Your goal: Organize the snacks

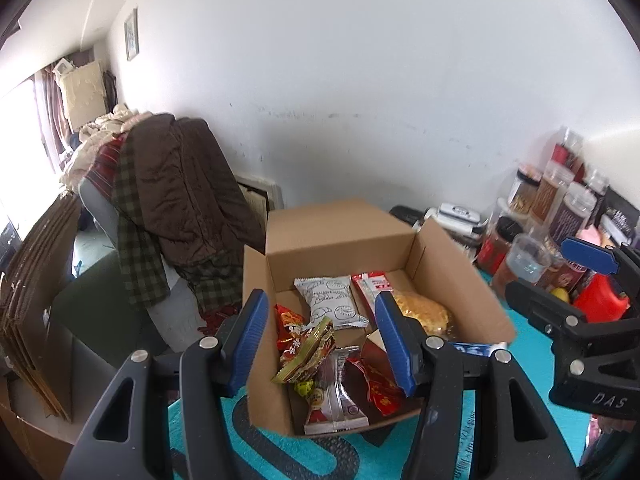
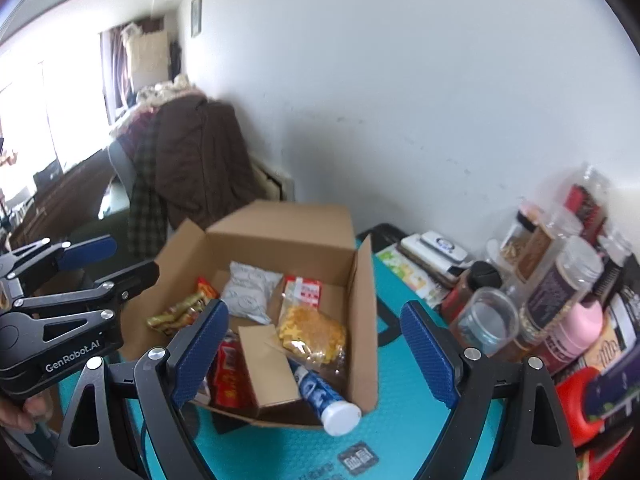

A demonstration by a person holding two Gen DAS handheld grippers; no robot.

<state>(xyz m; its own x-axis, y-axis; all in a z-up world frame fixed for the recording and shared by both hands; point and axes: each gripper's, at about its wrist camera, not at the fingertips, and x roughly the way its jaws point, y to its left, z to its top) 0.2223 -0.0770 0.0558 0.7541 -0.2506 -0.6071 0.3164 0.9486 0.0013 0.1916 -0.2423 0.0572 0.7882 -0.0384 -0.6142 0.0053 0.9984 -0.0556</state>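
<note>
Two markings read clearly: "GenRobot.AI" on the left gripper (image 2: 86,276), "DAS" on the right gripper (image 1: 560,276). Both jaws spread, empty, above the snack-filled cardboard box (image 2: 360,300) on the teal mat (image 2: 404,364).

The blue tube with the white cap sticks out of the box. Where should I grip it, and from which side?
Grip the blue tube near its white cap, coming from the box's open front. That end pokes past the front edge and lies free; the other end sits under the yellow snack bag.
</note>
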